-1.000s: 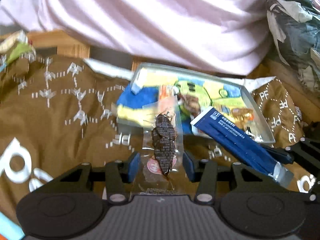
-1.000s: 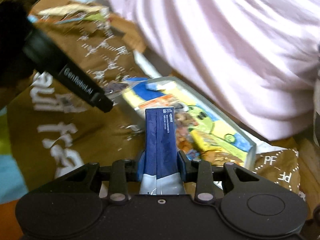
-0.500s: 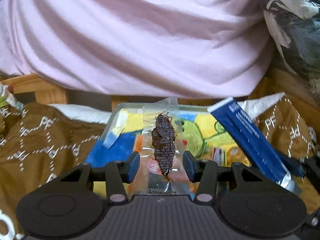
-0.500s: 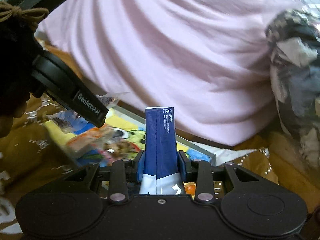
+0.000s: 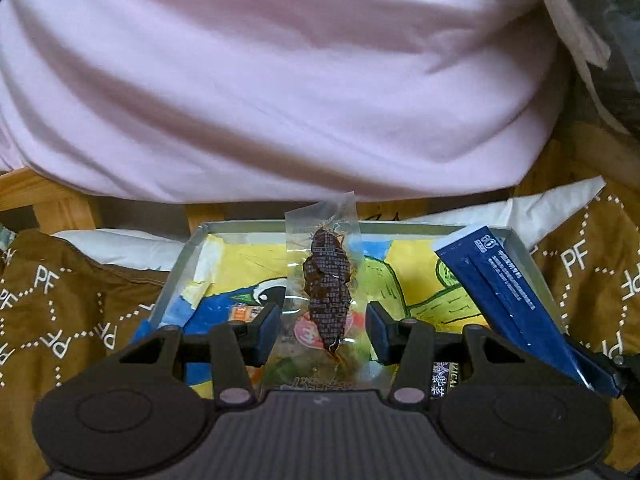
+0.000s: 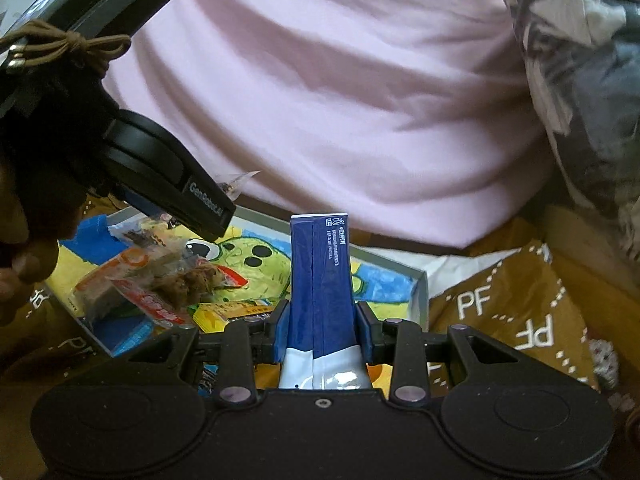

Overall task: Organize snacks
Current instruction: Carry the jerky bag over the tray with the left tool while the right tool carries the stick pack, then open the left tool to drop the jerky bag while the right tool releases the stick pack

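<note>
A grey-rimmed tray [image 5: 176,276] with a cartoon drawing on its floor lies on a brown cloth. My left gripper [image 5: 322,330] hovers over its near side, shut on a clear packet [image 5: 326,280] with a dark snack inside, which stands upright. At the right, a blue stick packet [image 5: 508,296] leans over the tray's corner. In the right wrist view my right gripper [image 6: 320,332] is shut on that blue packet [image 6: 320,272], above the tray's right rim [image 6: 418,292]. Several wrapped snacks [image 6: 160,280] lie inside the tray. The left gripper's body [image 6: 168,184] hangs over them.
A person in a pink shirt [image 5: 280,80] sits right behind the tray. Brown cloth with white "PF" print [image 5: 60,320] covers the surface on both sides. A wooden frame [image 5: 48,204] shows at the left, and patterned dark fabric [image 6: 580,80] at the upper right.
Both grippers have moved forward with their packets, from above the brown cloth to over the tray and closer to the person. Neither grip has changed.
</note>
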Action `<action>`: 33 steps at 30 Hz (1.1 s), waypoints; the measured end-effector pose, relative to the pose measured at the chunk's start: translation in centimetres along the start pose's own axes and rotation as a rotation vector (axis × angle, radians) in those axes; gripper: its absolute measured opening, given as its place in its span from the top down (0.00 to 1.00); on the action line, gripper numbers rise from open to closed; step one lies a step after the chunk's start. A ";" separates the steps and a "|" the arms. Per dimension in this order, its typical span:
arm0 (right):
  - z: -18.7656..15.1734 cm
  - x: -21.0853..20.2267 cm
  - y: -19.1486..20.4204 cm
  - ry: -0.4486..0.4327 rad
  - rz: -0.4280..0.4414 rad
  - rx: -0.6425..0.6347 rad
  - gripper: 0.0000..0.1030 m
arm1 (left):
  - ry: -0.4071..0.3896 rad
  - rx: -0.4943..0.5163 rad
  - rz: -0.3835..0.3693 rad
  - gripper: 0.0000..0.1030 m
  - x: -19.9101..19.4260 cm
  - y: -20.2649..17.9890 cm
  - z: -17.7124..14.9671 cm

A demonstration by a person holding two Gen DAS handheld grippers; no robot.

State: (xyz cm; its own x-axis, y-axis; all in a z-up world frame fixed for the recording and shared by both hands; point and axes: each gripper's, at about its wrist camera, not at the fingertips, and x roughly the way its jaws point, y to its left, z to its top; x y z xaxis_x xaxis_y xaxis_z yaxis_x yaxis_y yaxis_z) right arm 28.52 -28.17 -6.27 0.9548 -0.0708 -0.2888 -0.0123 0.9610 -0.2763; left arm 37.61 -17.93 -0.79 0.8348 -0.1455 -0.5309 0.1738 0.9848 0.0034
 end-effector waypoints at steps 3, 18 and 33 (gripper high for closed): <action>-0.1 1.0 -0.2 0.014 -0.003 0.067 0.65 | 0.032 0.017 -0.012 0.50 0.9 -0.4 -0.1; -0.2 2.5 -0.1 0.055 0.029 0.134 0.65 | 0.089 0.032 -0.002 0.50 2.8 -0.5 -0.5; -0.7 3.3 0.5 0.101 0.035 0.127 0.61 | 0.157 0.080 -0.014 0.51 3.7 -0.5 -0.7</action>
State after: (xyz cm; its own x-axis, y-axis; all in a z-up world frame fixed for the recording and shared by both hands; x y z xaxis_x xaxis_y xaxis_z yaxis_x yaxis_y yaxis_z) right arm 31.44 -28.10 -8.06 0.9194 -0.0572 -0.3891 -0.0012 0.9889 -0.1483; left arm 40.27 -18.85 -3.37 0.7411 -0.1364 -0.6573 0.2312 0.9711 0.0591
